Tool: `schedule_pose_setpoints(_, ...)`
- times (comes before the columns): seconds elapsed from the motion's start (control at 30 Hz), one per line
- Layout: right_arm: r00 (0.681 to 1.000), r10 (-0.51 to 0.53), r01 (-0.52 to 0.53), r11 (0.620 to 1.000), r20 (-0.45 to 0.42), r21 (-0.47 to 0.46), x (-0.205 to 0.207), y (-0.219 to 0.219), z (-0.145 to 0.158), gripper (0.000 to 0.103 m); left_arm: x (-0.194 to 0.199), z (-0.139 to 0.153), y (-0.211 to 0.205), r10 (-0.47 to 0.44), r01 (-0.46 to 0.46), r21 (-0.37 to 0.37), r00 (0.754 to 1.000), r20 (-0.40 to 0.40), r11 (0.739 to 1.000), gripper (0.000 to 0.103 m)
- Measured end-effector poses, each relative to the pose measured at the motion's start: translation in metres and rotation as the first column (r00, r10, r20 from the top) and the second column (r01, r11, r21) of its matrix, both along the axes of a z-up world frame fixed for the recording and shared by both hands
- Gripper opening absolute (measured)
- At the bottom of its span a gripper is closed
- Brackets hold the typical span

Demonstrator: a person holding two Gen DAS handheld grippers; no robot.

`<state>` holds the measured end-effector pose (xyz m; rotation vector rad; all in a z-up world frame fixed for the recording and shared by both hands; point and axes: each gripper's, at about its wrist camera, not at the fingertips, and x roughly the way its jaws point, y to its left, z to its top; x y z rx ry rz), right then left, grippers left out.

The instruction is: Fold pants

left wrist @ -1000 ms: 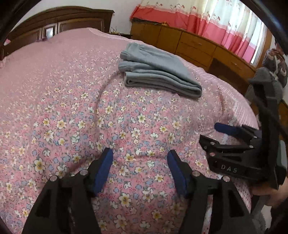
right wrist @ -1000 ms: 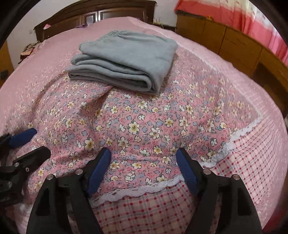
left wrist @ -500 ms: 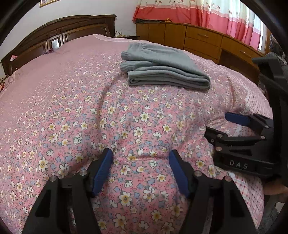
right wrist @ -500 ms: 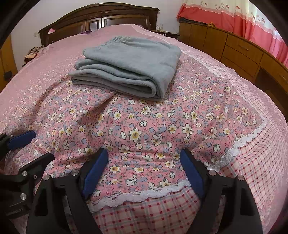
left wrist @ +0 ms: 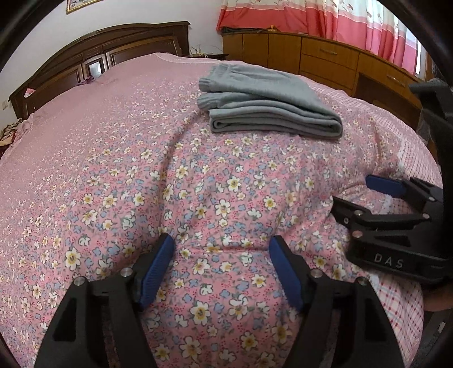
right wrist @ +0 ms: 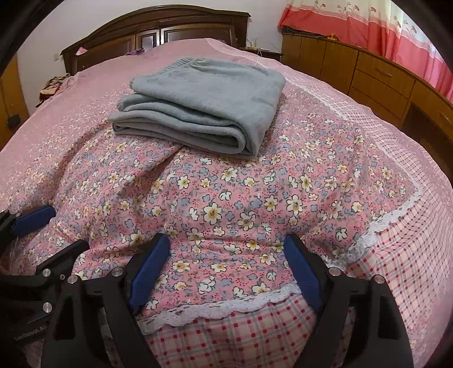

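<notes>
Grey pants (left wrist: 266, 104) lie folded in a compact stack on the pink floral bed cover (left wrist: 113, 158), also in the right wrist view (right wrist: 203, 104). My left gripper (left wrist: 222, 243) is open and empty, low over the cover near the bed's front edge, well short of the pants. My right gripper (right wrist: 226, 243) is open and empty too, beside it on the right; it shows in the left wrist view (left wrist: 359, 195). The left gripper shows at the left edge of the right wrist view (right wrist: 42, 226).
A dark wooden headboard (left wrist: 93, 62) stands at the far end of the bed. A wooden dresser (left wrist: 325, 56) and red curtains (left wrist: 325, 17) run along the right side. The checked sheet edge with lace trim (right wrist: 215, 308) lies under the right gripper.
Both grippers have drawn back and tilted up a little, so the pants sit slightly lower in view and more of the headboard and wall shows. The pants have not moved.
</notes>
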<state>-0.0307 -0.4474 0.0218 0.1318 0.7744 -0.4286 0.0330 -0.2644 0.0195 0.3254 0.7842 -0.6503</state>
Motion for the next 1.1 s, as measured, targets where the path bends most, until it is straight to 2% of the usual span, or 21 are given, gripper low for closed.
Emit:
schedule_pose_setpoints(0.27,1.0,0.002,-0.002,1.0,-0.001,0.001,0.0021,-0.0004,0.0007,0.087,-0.0046,0.0013,-0.0037,0.016,-0.017,0.023,1.0,0.024,1.0,0.076)
schedule_pose_setpoints(1.1,1.0,0.007,-0.007,1.0,-0.003,0.0,0.0059,-0.0015,-0.0016,0.088,-0.0099,0.0007,-0.0069,0.026,-0.027,0.031,0.999,0.032,0.999,0.077)
